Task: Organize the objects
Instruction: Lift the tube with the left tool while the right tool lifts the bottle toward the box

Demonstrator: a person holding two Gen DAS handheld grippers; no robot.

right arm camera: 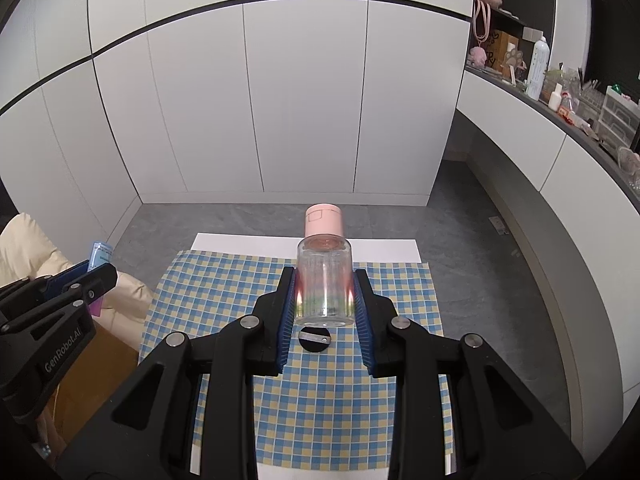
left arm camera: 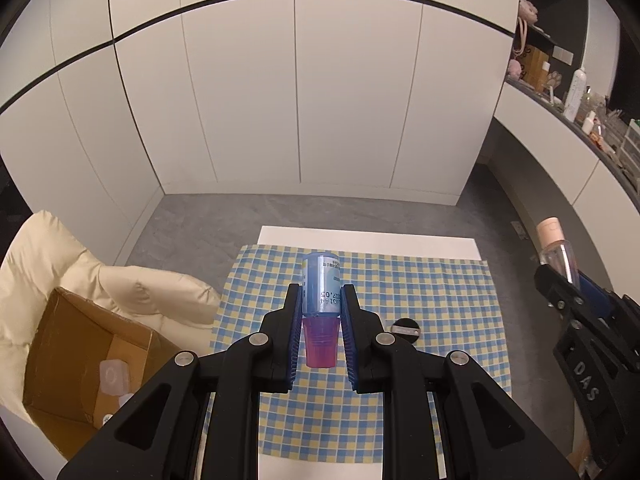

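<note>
Left hand-held gripper point(left arm camera: 320, 304): matte black linkage arms, round silver screws at the joints, blue ribbed pads point(left arm camera: 296, 344).
Right hand-held gripper point(right arm camera: 325, 292): same black frame, silver screws, blue ribbed pads point(right arm camera: 285, 332).
Markings: white "GenRobot.AI" lettering on the left body, "DAS" on the right.

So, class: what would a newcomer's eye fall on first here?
Each gripper holds a bottle above the checked cloth: the left gripper a blue-labelled bottle, the right gripper a clear bottle with a pink cap. An open cardboard box sits left.
</note>
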